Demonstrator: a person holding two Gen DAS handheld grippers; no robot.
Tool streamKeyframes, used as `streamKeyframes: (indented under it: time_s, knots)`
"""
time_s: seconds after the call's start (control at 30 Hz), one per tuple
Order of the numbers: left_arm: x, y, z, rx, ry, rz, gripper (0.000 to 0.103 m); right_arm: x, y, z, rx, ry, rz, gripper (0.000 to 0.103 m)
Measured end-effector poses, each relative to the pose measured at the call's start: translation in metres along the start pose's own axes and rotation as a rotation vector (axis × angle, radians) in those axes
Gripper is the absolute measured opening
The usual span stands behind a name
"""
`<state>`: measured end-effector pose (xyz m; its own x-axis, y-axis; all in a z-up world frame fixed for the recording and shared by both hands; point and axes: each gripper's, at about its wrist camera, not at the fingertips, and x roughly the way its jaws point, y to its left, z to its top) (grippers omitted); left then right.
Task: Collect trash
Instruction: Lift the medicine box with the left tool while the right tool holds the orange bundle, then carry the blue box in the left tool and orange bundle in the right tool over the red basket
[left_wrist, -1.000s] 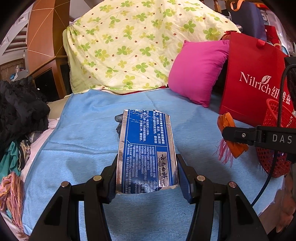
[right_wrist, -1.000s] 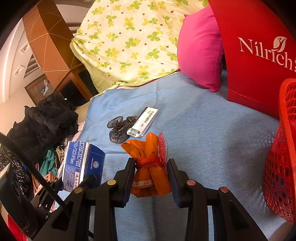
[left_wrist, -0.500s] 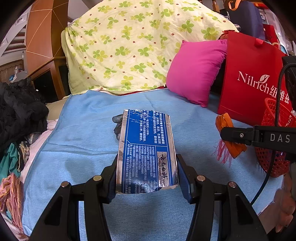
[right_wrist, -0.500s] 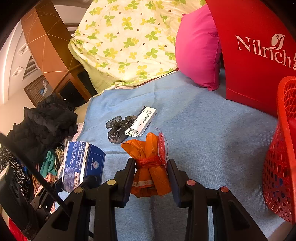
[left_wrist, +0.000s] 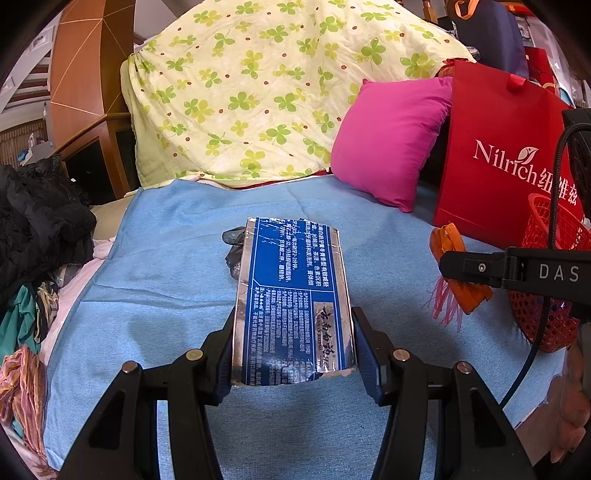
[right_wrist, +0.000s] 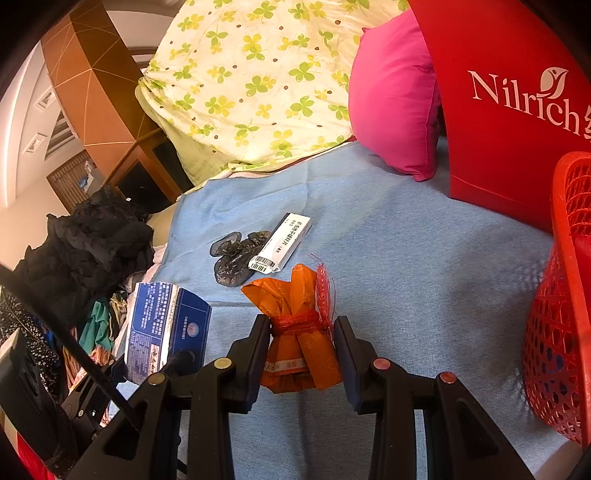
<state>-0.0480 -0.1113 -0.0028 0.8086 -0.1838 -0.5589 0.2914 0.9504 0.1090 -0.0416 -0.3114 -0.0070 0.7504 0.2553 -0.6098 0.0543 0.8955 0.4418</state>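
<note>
Here, in the left wrist view, the left tool (left_wrist: 291, 347) is clamped on a blue box (left_wrist: 291, 295) at frame centre, held above the blue bed cover (left_wrist: 155, 288). At right edge the right tool's arm crosses before a red basket (left_wrist: 554, 236), with an orange bundle (left_wrist: 454, 266) pinched at its tip.

In the right wrist view, the right tool (right_wrist: 301, 350) grips the bundle (right_wrist: 299, 332) at its tied waist, low centre. The blue box (right_wrist: 162, 325) shows at lower left. A white box (right_wrist: 282, 242) and a dark plastic bag (right_wrist: 234, 258) lie touching on the cover, above centre. The basket (right_wrist: 561, 295) fills the right edge.

Judged from this, two pieces are picked up but not yet binned; two more remain on the bed.
</note>
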Motion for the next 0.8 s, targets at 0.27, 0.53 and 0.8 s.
streamKeyframes:
  time_s: [0.27,0.53,0.8]
  knots:
    - [0.0015,-0.0034,-0.0003,0.007,0.002,-0.005,0.057,-0.0001,-0.0009,0.0003,-0.002,-0.003,0.0,0.038]
    - [0.0004,-0.0035,-0.0012,0.015,0.0,-0.018,0.057,-0.0051,0.0009,0.0006,-0.012,-0.014,-0.004,0.038]
    - [0.0002,-0.0012,-0.0021,0.034,-0.004,-0.018,0.057,-0.0072,-0.0028,0.0,-0.006,-0.02,-0.021,0.038]
